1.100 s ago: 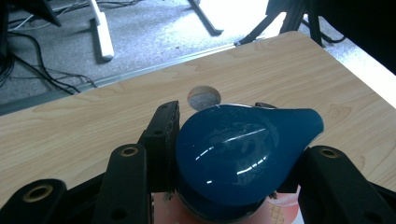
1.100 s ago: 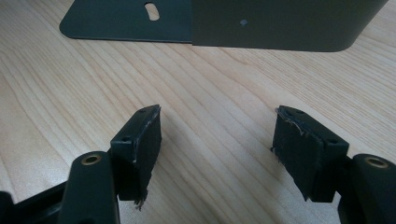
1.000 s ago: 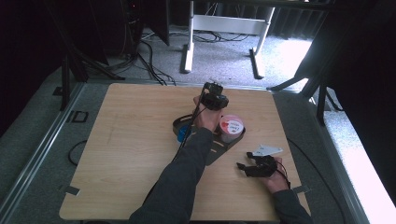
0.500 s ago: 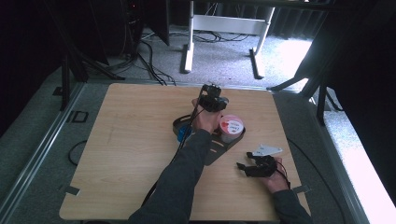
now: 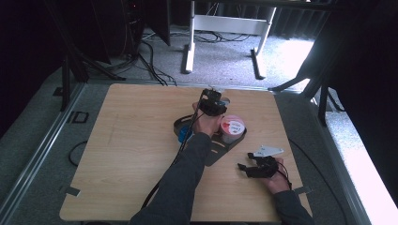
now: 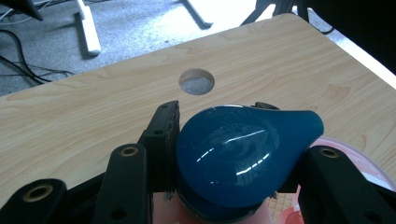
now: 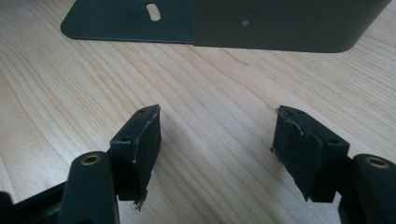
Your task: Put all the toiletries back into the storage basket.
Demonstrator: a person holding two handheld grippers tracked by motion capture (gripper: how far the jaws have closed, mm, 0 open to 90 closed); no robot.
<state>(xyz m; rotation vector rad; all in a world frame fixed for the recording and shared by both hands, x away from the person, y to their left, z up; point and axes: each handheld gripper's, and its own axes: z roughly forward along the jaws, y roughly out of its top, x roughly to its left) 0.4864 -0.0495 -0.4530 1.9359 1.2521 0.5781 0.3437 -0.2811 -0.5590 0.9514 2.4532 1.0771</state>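
Two black left fingers [image 6: 161, 140] clamp a glossy blue teardrop-shaped lid [image 6: 238, 156] over a pale wood-grain tabletop [image 6: 93, 112]; right fingers [image 7: 140, 140] gape empty.

The blue lid [image 6: 243, 156] looks like glossy, smooth plastic with bright highlights. The bench [image 7: 70, 84] is pale, matt wood grain. The dark bracket [image 7: 261, 23] looks like matt, smooth metal.
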